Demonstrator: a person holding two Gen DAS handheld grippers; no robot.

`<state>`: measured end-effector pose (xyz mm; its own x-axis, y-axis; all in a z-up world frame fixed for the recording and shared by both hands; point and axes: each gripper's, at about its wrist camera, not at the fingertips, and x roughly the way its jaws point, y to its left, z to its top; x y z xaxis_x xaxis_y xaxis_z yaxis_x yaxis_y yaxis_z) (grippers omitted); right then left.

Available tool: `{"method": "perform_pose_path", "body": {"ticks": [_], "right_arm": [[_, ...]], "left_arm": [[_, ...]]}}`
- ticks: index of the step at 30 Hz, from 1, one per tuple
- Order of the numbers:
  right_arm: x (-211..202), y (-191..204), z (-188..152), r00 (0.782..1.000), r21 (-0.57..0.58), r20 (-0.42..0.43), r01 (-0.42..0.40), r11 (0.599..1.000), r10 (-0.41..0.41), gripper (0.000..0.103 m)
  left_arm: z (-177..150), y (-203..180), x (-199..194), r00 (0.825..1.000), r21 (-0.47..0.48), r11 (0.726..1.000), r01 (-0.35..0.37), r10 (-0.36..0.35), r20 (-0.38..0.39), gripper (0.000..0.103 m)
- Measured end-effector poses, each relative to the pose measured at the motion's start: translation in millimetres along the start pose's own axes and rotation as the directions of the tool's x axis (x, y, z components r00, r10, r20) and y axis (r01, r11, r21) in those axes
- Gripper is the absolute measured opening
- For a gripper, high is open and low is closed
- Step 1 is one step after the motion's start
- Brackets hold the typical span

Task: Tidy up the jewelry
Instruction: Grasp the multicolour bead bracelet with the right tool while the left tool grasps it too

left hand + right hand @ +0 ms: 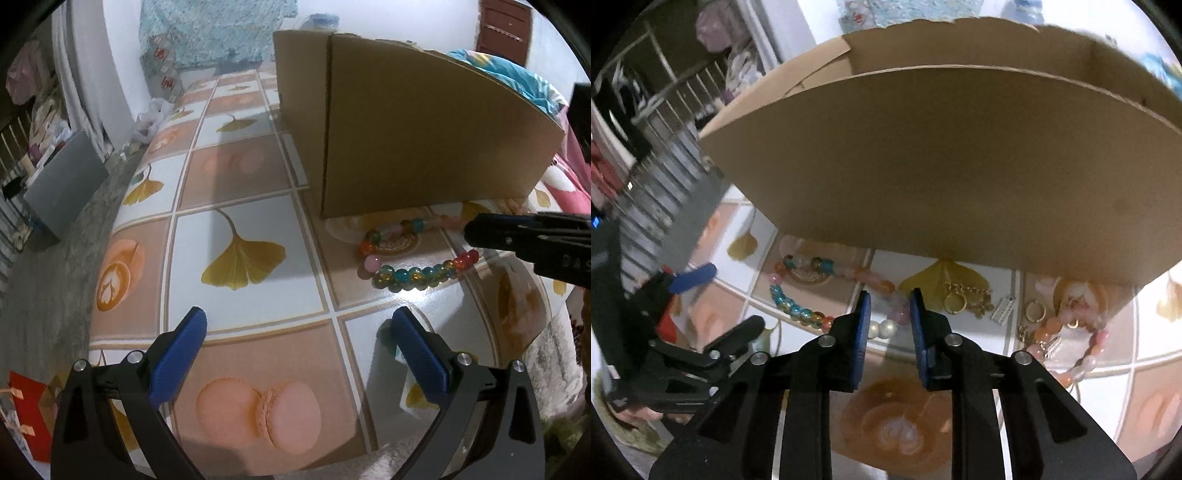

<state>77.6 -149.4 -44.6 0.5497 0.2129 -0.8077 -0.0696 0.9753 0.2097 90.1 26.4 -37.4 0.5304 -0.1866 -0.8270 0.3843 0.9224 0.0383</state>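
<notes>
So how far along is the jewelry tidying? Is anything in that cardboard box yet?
Nothing looks put away: what shows of the cardboard box inside is bare. The right gripper is narrowed around the multicolored bead necklace, though a firm pinch isn't clear. The left gripper is open and empty. The gold chain, ring and pink bracelet lie on the table.

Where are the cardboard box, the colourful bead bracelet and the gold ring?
Box (424,129): left wrist view, its front wall.
Bracelet (413,275): left wrist view, the teal beads along its near side.
Ring (955,302): right wrist view, the gold band.
</notes>
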Motion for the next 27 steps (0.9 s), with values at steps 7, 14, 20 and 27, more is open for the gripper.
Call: {"method": "perform_pose_path", "body": {"ticks": [7, 14, 20, 27], "right_arm": [[-5.9, 0.6, -7.5, 1.0, -0.026, -0.025, -0.007, 1.0, 0.006, 0.008], [-15.8, -11.0, -19.9, 0.999, -0.007, -0.034, -0.038, 0.999, 0.038, 0.008], [-20.9, -19.6, -23.9, 0.998, 0.005, -0.032, -0.056, 0.998, 0.056, 0.008], [-20.5, -19.7, -24.6, 0.997, 0.016, -0.022, -0.076, 0.997, 0.076, 0.008]], "left_arm": [[0.8, -4.0, -8.7, 0.999, 0.017, 1.0, 0.024, -0.024, 0.034, 0.097], [13.2, -12.0, -26.6, 0.982, 0.015, 0.989, 0.148, -0.149, 0.112, 0.071], [27.0, -25.7, -11.2, 0.977, 0.015, 0.98, 0.2, -0.2, 0.067, 0.046], [29.6, -38.6, 5.4, 0.98, 0.032, 0.979, 0.2, -0.201, 0.012, 0.022]]}}
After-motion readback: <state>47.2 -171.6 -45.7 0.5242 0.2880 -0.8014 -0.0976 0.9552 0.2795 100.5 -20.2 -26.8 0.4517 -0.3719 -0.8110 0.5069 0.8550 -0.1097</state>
